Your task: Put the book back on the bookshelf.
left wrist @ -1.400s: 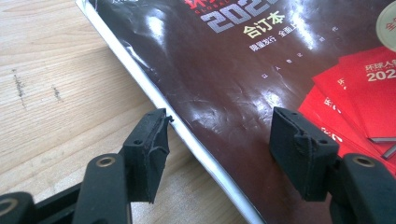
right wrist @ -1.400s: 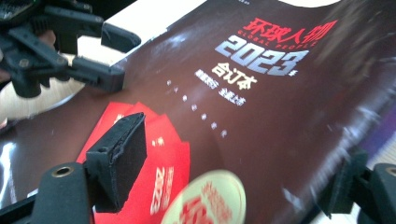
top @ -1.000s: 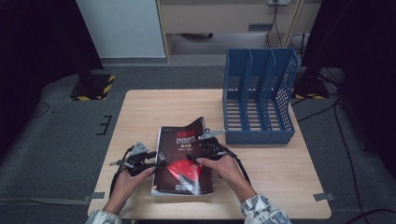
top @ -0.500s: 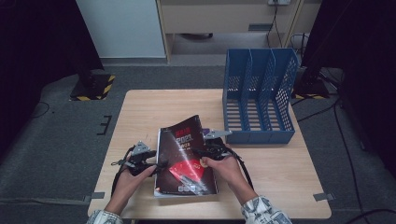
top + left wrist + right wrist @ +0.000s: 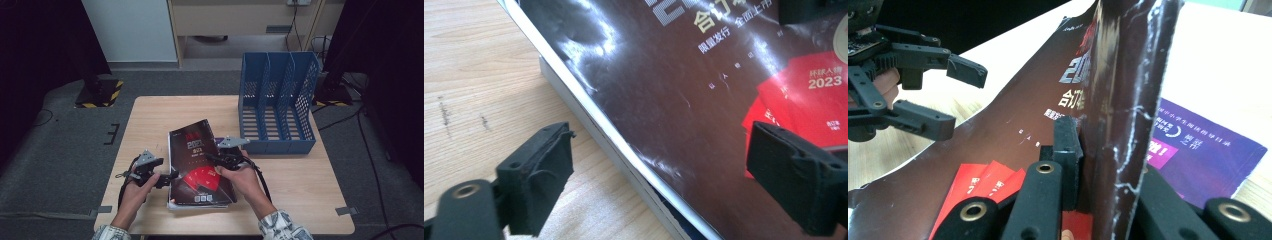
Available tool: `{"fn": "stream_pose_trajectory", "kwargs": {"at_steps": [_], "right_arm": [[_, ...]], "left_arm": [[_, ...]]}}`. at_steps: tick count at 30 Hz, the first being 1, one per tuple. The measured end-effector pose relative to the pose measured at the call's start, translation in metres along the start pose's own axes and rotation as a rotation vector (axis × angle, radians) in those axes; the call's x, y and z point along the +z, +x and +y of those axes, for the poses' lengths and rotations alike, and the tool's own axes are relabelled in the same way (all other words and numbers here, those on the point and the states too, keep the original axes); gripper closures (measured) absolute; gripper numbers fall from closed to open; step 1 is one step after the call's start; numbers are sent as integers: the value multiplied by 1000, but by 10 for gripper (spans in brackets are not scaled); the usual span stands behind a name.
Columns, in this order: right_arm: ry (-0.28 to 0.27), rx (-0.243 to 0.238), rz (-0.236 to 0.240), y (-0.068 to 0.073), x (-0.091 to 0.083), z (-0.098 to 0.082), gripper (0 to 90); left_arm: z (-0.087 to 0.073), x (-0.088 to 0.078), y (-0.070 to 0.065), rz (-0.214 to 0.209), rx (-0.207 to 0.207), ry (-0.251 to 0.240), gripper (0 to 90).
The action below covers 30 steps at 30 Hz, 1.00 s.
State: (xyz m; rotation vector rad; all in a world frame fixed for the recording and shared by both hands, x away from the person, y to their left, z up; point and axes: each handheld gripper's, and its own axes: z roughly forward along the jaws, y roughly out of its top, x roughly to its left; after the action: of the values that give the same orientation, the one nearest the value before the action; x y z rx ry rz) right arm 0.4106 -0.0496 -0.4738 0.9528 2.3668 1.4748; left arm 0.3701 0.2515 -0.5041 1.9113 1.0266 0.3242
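Magazine [image 5: 200, 160], dark-covered with red cards printed near its lower end, lies near the front middle of the wooden table [image 5: 150, 115] on top of a small stack, and your right gripper [image 5: 212, 159] has hold of it. In the right gripper view the two black jaws are closed on the magazine's right-hand edge, which stands up curled between them; one finger pad [image 5: 1066, 145] presses flat against the printed face and the other jaw sits behind the raised, creased sheet. Beyond that raised edge, on the outer side of your right jaws, a purple booklet [image 5: 1198, 145] lies flat beneath the magazine, touching the table. Your left gripper [image 5: 169, 176] sits at the magazine's opposite edge with its jaws wide apart and holding nothing. In the left gripper view one fingertip [image 5: 541, 175] hangs over bare wood just outside the stack, the other hangs over the glossy cover near the red cards, and the cover's pale edge runs diagonally between them; the pictures do not settle whether either pad touches paper. Under that edge the pale side of a lower publication [image 5: 574, 105] shows. A blue file rack [image 5: 277, 100] with three slots stands upright well beyond your right fingers, at the far right of the table, apart from the stack.
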Motion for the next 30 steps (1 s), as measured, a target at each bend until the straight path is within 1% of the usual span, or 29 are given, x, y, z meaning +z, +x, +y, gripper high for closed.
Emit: {"fn": "stream_pose_trajectory", "kwargs": {"at_steps": [1,4,6,7,8,11,13,15,16,18,20,21,23,25,26,28,30], "right_arm": [[-3,-2,-1,0,0,0,845],[-14,-8,-11,-2,-2,2,846],[-17,-13,-13,-2,-2,3,847],[-29,-16,-17,-4,-4,4,847],[-33,-16,-23,-5,-4,4,847],[-42,-18,-32,-7,-6,4,848],[-49,-21,-33,-7,-6,4,848],[-55,-28,-36,-6,-6,4,849],[-56,-32,-37,-6,-6,4,849],[-60,-40,-39,-6,-5,5,849],[-66,-43,-42,-6,-4,5,850],[-69,-43,-42,-7,-4,6,850],[-74,-41,-42,-8,-4,6,850],[-80,-39,-44,-8,-5,5,850],[-81,-39,-46,-8,-5,5,850],[-80,-44,-46,-8,-5,5,850],[-79,-54,-47,-7,-4,6,851]], "left_arm": [[0,1,0,-6,0,6,90],[1,2,0,-6,4,10,62],[2,2,0,-6,11,13,60],[3,3,0,-3,14,15,54],[6,2,0,6,29,15,53],[8,2,-2,5,38,9,53],[9,2,-2,6,30,6,53],[12,4,0,6,39,6,53],[15,6,2,12,48,9,53],[21,9,6,25,51,-1,55],[27,12,11,20,42,-21,62],[30,15,14,16,29,-31,66],[34,20,16,6,25,-33,71],[36,27,16,-1,37,-27,76],[36,29,14,-8,50,-19,75],[33,30,8,-5,77,-4,75],[30,29,5,-15,66,-8,73]]}}
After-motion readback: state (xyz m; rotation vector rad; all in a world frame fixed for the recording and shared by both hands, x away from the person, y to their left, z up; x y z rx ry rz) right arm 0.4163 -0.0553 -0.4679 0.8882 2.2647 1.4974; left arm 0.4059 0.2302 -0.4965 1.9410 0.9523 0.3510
